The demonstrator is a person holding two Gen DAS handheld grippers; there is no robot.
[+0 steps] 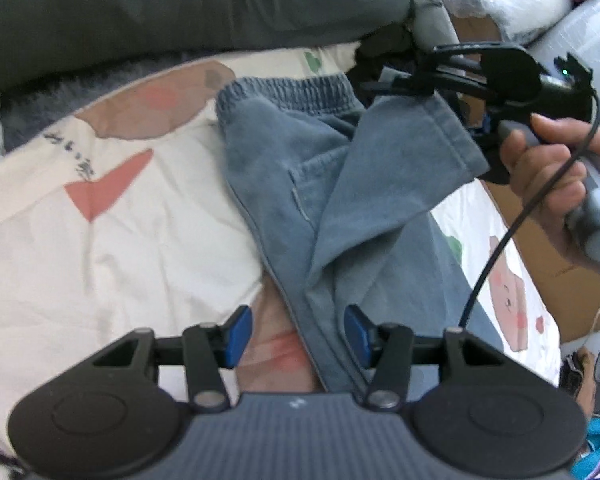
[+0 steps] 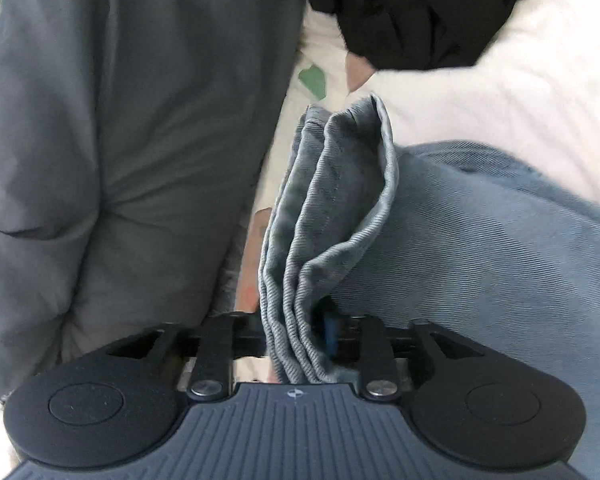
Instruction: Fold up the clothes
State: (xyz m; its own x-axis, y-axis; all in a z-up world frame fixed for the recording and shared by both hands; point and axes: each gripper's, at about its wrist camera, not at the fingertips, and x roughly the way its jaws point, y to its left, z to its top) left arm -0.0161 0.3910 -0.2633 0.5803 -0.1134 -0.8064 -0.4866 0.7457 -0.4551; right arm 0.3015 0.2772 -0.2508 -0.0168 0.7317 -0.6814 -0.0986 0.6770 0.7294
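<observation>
Your left gripper [image 1: 296, 334] sits closest to the lens, blue pads [image 1: 239, 334] spread apart and holding nothing, poised just over the lower edge of the blue trousers [image 1: 300, 184]. Your right gripper [image 1: 392, 80] is clamped on the stacked leg hems [image 2: 300, 280], which it lifts off the bed and carries toward the elastic waistband [image 1: 288, 92]; your hand [image 1: 548, 176] grips its handle at the right.

By the look of it you are midway through the lengthwise fold: the legs seem already laid one on the other, and the hems are on their way up but not yet set down on the waistband. Landing them, smoothing, and probably another fold remain.

Beneath lies a cream bedsheet [image 1: 100, 248] printed with cartoon figures and a red heart. A grey padded duvet [image 1: 160, 4] bunches along the far edge, a black garment [image 2: 412, 12] sits beyond the trousers, and brown cardboard [image 1: 548, 256] shows past the bed's right side.
</observation>
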